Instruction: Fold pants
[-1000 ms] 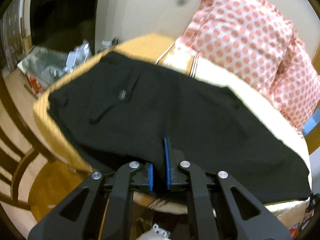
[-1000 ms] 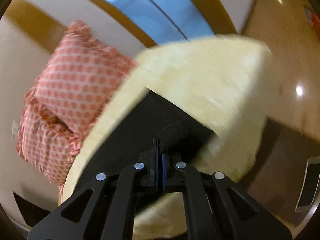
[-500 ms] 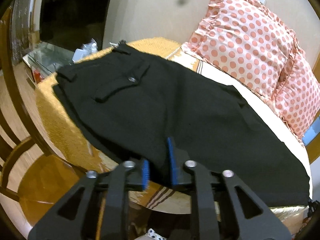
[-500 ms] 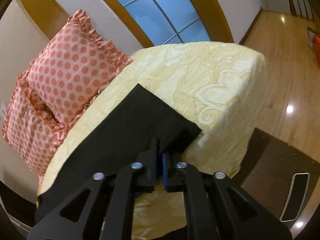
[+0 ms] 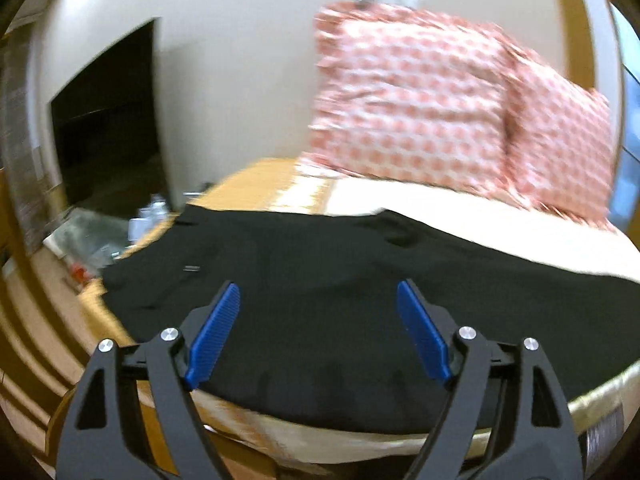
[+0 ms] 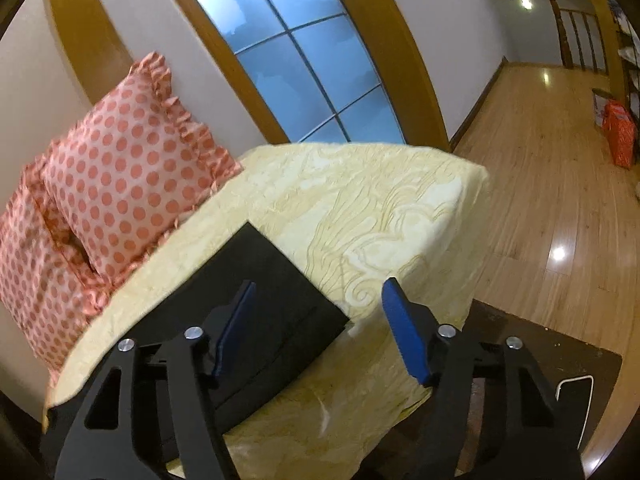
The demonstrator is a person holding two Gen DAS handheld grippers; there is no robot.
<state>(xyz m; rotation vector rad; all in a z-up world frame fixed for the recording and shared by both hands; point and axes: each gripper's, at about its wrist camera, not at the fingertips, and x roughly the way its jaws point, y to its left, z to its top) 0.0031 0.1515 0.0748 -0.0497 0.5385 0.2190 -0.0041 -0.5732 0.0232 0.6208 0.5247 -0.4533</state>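
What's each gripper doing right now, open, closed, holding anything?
Left gripper: open, holding nothing, above the black pants.
Right gripper: open, holding nothing, over the pants' leg end.

Right hand-held gripper gapes above black pants; bedspread beneath.

Two pink dotted pillows lean on the wall at the left of the right view; in the left view they are blurred at the upper right. A yellow bedspread with a wavy pattern covers the bed. Behind it stands an arched window with a wooden frame. A wooden floor fills the right side, with an orange bag at the far right. A dark screen is at the left of the left view.
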